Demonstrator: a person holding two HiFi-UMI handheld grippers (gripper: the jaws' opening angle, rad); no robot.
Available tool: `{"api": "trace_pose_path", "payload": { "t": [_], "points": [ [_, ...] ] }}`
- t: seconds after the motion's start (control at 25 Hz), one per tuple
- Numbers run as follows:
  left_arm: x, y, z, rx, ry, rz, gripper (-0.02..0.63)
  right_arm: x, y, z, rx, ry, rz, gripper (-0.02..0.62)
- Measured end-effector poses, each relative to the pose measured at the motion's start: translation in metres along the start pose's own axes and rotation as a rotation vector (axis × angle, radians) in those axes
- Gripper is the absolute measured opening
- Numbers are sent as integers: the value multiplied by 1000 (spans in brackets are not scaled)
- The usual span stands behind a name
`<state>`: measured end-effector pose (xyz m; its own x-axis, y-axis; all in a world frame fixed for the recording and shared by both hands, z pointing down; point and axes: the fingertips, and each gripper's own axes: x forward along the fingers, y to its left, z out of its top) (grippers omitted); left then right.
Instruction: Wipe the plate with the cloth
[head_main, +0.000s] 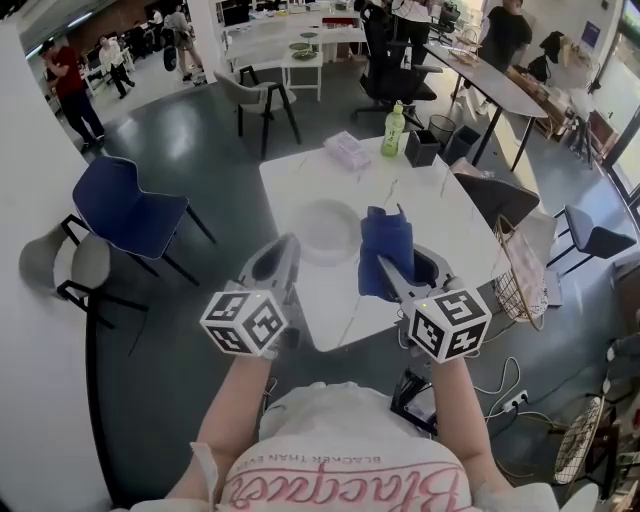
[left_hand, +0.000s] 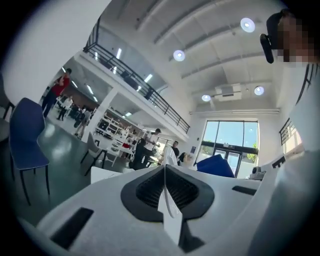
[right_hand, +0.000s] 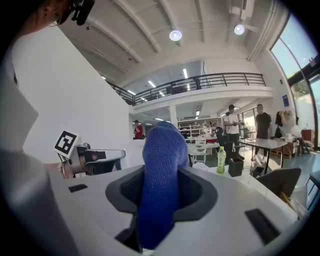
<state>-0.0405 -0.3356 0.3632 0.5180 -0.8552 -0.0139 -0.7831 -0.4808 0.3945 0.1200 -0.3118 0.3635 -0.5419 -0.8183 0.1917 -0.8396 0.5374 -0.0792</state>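
The left fingers (left_hand: 145, 192) are pressing almost fully together, and the thin white sliver clamped between them is the rim of the plate (head_main: 328, 232), seen edge-on in the left gripper view. The right fingers (right_hand: 200, 192) are pinching a fold of the blue cloth (right_hand: 159, 185), which is bulging up out of them and hanging down below. Working outward, the left gripper (head_main: 283, 262) is carrying the plate over the near half of the white worktop (head_main: 440, 215), seemingly lifted off it with its face turned up toward me, though I can't settle its exact tilt. The right gripper (head_main: 400, 275) is holding the cloth just beside the plate's right edge, and I can't tell whether the two are touching. Farther back on the worktop a green bottle (head_main: 394, 130) and a black holder (head_main: 421, 147) are standing well apart from my work. I'm judging that I'm at the approach step: both things are in hand and wiping is not yet clearly under way. Next I'm planning to lay the cloth's loose part flat on the plate's face and sweep across it, while the left grip is resisting the push, since a narrow hold on the rim could let the plate swing.
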Motion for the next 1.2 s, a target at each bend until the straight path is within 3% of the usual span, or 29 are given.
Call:
{"api": "trace_pose_path", "payload": {
  "t": [0.4,1.2],
  "points": [
    [-6,7,1,18,5,40,9,-2,-7,-6,7,11,-42,132],
    [-11,-2,12,79,-6,23,9,-2,-7,-6,14,7,-72,132]
  ]
}}
